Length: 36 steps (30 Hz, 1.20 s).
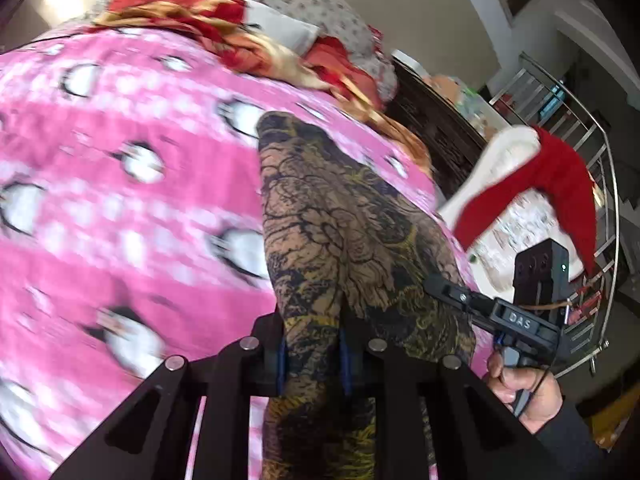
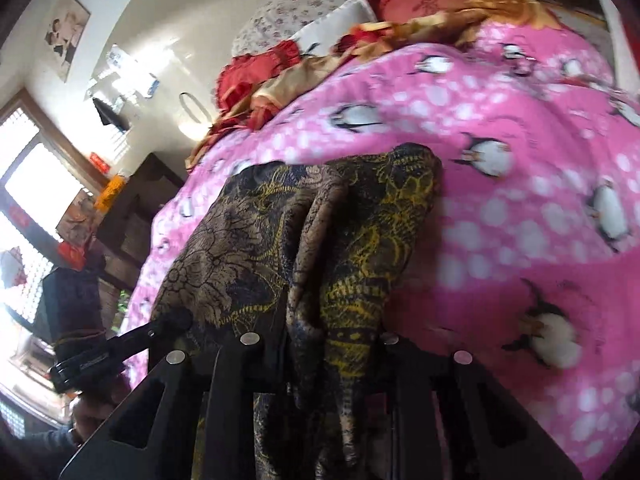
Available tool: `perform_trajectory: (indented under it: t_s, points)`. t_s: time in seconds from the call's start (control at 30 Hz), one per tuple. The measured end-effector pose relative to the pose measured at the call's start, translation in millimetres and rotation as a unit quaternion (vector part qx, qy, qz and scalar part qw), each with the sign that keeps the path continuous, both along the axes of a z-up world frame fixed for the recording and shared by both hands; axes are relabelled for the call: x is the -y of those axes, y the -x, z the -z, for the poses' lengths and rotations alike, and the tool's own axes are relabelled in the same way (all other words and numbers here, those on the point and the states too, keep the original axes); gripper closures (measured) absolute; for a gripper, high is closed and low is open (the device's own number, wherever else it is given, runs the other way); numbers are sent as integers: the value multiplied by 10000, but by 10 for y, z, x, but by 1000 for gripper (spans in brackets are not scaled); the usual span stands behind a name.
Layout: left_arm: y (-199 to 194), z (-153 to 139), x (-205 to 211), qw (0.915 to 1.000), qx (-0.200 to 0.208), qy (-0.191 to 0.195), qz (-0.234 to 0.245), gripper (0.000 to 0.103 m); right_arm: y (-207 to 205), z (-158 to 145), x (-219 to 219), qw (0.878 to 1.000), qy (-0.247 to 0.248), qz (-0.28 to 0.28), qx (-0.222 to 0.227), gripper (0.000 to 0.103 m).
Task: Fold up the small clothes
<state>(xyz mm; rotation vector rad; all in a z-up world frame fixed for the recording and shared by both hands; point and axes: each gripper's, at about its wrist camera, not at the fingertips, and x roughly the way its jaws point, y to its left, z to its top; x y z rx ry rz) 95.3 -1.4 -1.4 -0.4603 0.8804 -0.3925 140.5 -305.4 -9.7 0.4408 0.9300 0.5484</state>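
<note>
A small brown and black patterned garment [image 1: 344, 240] with yellow print hangs lifted over a pink penguin blanket [image 1: 120, 200]. My left gripper [image 1: 312, 356] is shut on one edge of it, cloth bunched between the fingers. My right gripper [image 2: 336, 352] is shut on another edge of the same garment [image 2: 280, 240]. In the left wrist view the right gripper [image 1: 444, 288] reaches in from the right, its tip in the cloth. In the right wrist view the left gripper [image 2: 176, 320] comes in from the lower left, its tip buried in the cloth.
The pink blanket [image 2: 500, 200] covers a bed. Red and gold bedding [image 1: 224, 24] and a floral pillow [image 2: 304, 4] lie at the far end. A red and white item [image 1: 532, 184] sits right of the bed near a metal railing [image 1: 592, 152]. Dark wooden furniture [image 2: 132, 208] stands beside the bed.
</note>
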Motion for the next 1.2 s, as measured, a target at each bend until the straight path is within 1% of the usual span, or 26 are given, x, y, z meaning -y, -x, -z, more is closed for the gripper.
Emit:
perform_trajectory:
  t_s: [0.07,0.2,0.3,0.37,0.43,0.47,0.5,0.53,0.6,0.67,0.7,0.73,0.8,0.83,0.87,0.9,0.97,1.0,1.03,1.07,1.1,1.13,1.17,1.2]
  points:
    - [-60,25,-303,9999,-98,-58,-100,84,-116,43,-228,9998,-81,-102,-131,76]
    - [-15,34,-778,9990,-121,-149,-408,84,-357,195,-714,9980,-418,-235,-421,76]
    - [37,32,-1063,9977,-115,-99,-658,83,-441,223,-1015,9963,-622,-436,-401,76]
    - [51,73,-1177,9972,-146,-91,-729,83,-469,215,-1165,9957,-640,-589,-325,76]
    - [37,173,-1185,9977,-232,-149,-626,79,-484,263,-1227,9956,-601,-611,-378,75]
    - [22,213,-1168,9976,-278,-213,-604,77,-494,305,-1231,9963,-466,-580,-427,73]
    - [12,256,-1150,9973,-336,-237,-602,73,-508,375,-1208,9962,-400,-545,-543,67]
    - [14,274,-1172,9973,-368,-132,-620,72,-508,423,-1159,9951,-535,-481,-683,65]
    - [49,252,-1236,9969,-375,34,-684,72,-478,444,-1038,9918,-874,-305,-883,64]
    - [134,147,-1298,9971,-279,12,-714,71,-417,345,-885,9901,-917,-112,-1054,63]
    - [188,94,-1328,9969,-202,-49,-755,71,-371,283,-838,9906,-894,-65,-1033,63]
    - [276,21,-1349,9968,-82,-121,-787,70,-283,157,-770,9928,-800,-15,-886,63]
    - [437,-106,-1322,9972,114,-215,-703,70,-115,-83,-752,9973,-506,-37,-536,63]
    - [550,-171,-1270,9977,223,-268,-580,70,-7,-214,-775,9989,-307,-96,-339,63]
    - [628,-214,-1213,9979,308,-329,-456,70,157,-366,-849,9998,2,-181,-47,63]
    - [743,-265,-1110,9976,437,-454,-292,68,240,-443,-918,9993,236,-244,152,63]
    - [873,-299,-962,9960,563,-677,-144,60,542,-584,-1251,9905,958,-665,731,64]
    - [948,-288,-881,9945,630,-828,-108,55,647,-592,-1383,9842,1225,-874,929,65]
    - [975,-267,-831,9935,652,-926,-82,55,722,-580,-1488,9778,1503,-1004,1061,65]
    - [996,-216,-790,9925,573,-1076,-122,55,791,-516,-1632,9715,1780,-1142,1068,69]
    - [980,-148,-760,9923,411,-1156,-180,55,832,-441,-1701,9693,1883,-1213,1019,84]
    - [982,-72,-760,9920,250,-1212,-234,55,848,-374,-1759,9675,1969,-1232,995,89]
    - [955,16,-757,9917,120,-1244,-307,56,842,-291,-1816,9638,2180,-1178,983,89]
    - [952,114,-763,9917,77,-1242,-330,60,822,-144,-1838,9567,2549,-1061,922,89]
